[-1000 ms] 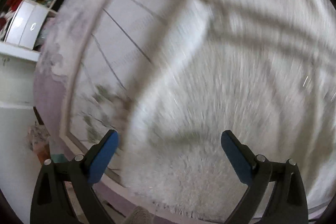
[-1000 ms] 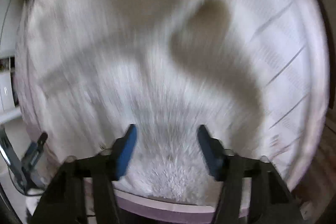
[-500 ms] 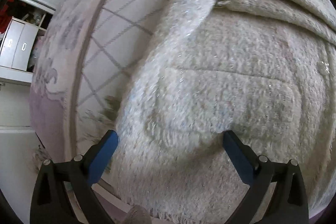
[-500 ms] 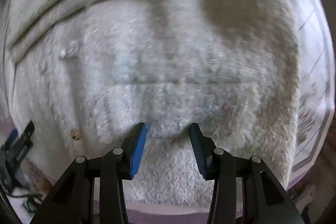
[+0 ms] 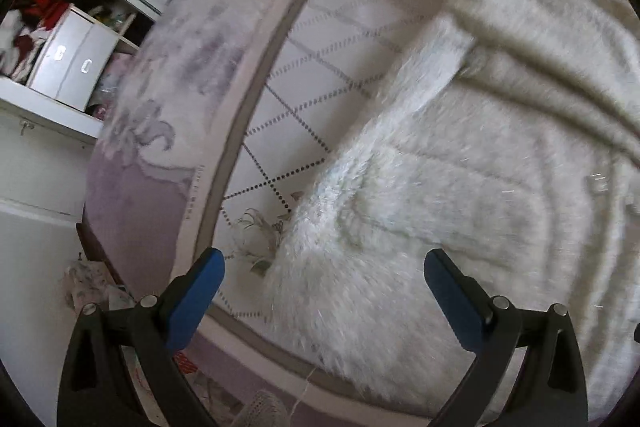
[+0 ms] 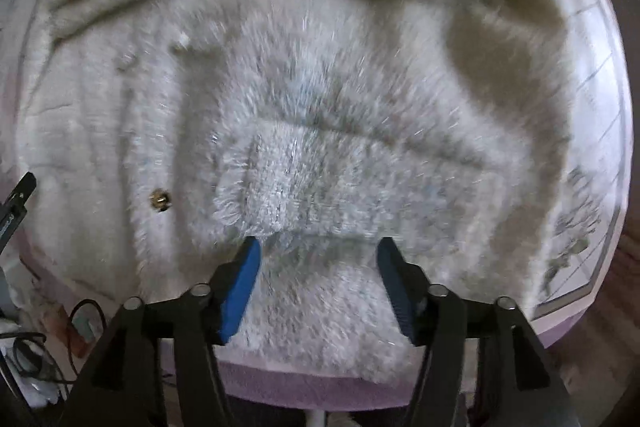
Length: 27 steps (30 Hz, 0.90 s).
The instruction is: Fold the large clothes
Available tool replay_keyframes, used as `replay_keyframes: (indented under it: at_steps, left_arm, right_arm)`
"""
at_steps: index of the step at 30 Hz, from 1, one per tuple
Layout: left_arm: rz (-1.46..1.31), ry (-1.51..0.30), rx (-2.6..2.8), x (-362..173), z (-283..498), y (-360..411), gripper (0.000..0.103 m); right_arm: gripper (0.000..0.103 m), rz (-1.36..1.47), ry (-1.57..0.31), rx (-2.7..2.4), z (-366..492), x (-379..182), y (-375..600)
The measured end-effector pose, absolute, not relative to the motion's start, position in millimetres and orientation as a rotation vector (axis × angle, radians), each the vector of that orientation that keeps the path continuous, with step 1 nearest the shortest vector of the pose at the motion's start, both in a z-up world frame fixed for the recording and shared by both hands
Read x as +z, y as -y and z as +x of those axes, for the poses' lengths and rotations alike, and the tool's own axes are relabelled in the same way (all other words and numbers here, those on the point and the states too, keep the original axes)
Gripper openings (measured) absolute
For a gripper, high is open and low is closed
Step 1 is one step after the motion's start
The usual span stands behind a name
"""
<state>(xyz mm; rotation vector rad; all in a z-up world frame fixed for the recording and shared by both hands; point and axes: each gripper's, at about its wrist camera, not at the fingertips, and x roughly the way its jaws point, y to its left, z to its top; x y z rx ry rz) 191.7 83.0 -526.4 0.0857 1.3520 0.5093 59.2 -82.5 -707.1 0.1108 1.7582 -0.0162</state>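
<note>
The fluffy white garment (image 6: 320,115) lies below both claws: left claw (image 5: 324,283) spread, right claw (image 6: 318,267) opening, empty.

A fluffy white garment (image 6: 320,131) is seen spread beneath the right tongs (image 6: 318,259), whose blue-padded jaws are opening with nothing clamped between them. A patch pocket (image 6: 320,183) lies just ahead of the tips. A small gold button (image 6: 160,200) sits to their left. A lilac patterned bedspread (image 6: 588,227) shows to the right.
</note>
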Motion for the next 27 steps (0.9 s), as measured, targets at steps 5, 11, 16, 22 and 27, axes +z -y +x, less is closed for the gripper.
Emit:
replay_keyframes:
  at_steps: [5, 11, 16, 22, 27]
  left_arm:
    - [0.085, -1.322, 0.523, -489, 180, -21, 0.103]
    - [0.068, -1.333, 0.545, -468, 162, 80, 0.103]
    - [0.055, -1.375, 0.55, -466, 155, 159, 0.103]
    - [0.126, -1.429, 0.54, -483, 152, 246, 0.103]
    - [0.25, -1.449, 0.51, -507, 135, 316, 0.103]
  right_arm:
    - [0.086, 0.099, -1.684, 0.058, 54, -658, 124]
    - [0.089, 0.121, -1.648, 0.139, 50, -637, 202]
    - [0.09, 0.164, -1.631, 0.154, 64, -666, 291]
    - [0.09, 0.281, -1.658, 0.167, 73, -681, 389]
    - [0.09, 0.528, -1.692, 0.168, 68, -712, 454]
